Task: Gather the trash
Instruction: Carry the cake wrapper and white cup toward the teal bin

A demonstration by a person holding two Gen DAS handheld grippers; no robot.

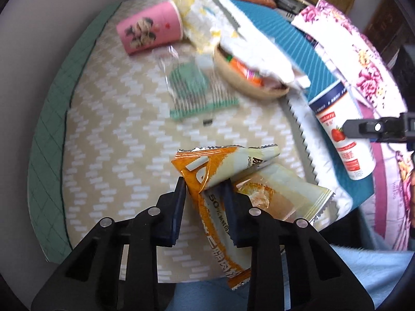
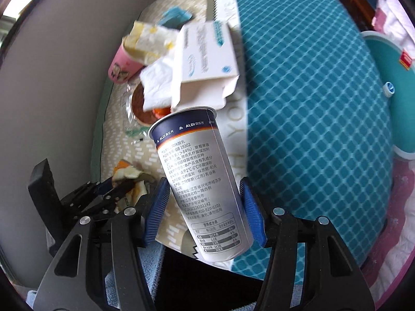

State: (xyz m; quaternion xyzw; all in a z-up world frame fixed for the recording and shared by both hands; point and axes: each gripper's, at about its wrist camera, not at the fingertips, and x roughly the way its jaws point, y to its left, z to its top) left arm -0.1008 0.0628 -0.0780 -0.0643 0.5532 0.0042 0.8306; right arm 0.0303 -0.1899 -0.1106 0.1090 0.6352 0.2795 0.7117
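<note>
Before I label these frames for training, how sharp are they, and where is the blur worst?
Left wrist view: the orange wrapper in the left gripper is fairly sharp, the pink cup and bowl smeared. Right wrist view: the yogurt cup print is readable; the white box behind is blurred, fisheye edges bend.

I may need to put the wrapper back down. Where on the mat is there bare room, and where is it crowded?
Free: the zigzag mat between its green border and the comb packet, below the pink cup. Crowded: the far edge, with cup, tissues and filled bowl.
</note>
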